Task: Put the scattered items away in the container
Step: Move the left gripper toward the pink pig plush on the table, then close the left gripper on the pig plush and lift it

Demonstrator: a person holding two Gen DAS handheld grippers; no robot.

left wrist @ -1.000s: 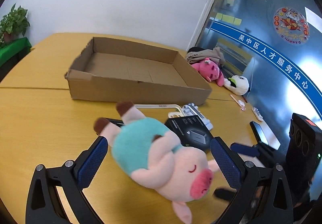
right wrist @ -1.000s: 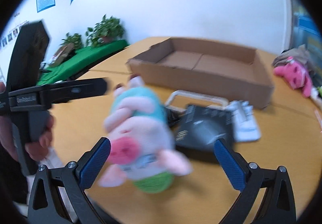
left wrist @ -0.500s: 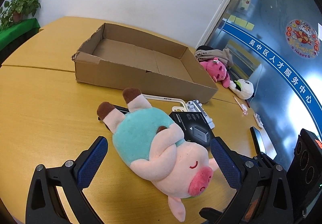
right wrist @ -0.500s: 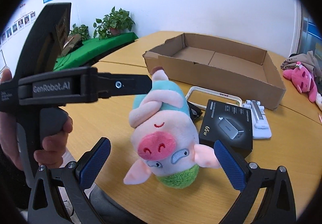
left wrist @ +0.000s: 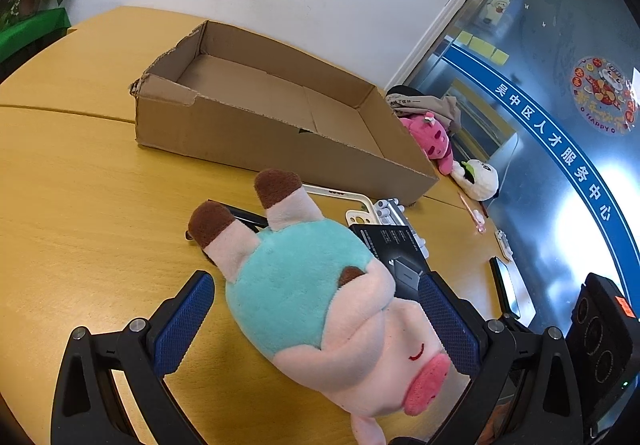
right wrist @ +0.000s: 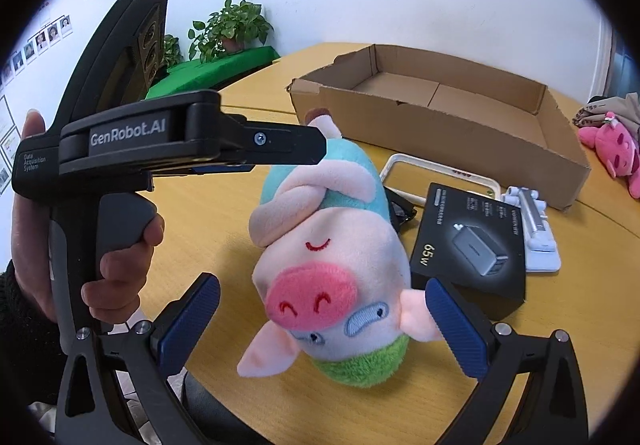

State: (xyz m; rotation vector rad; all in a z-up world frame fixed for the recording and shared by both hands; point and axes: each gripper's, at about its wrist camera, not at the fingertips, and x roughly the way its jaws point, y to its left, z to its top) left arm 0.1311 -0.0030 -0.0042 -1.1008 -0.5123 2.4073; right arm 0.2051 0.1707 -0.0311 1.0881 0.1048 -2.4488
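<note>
Both grippers, left gripper (left wrist: 316,321) and right gripper (right wrist: 322,321), stand spread around the plush pig (left wrist: 320,309) at frame centre, neither pinching it. If both close together, I think the soft toy may be pulled 2 ways and miss the cardboard box (left wrist: 248,133).

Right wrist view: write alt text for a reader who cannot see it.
A plush pig lies on a yellow table between the open fingers of the right gripper, with the left gripper held over it by a hand. Behind sit a black box and an empty cardboard box.
</note>
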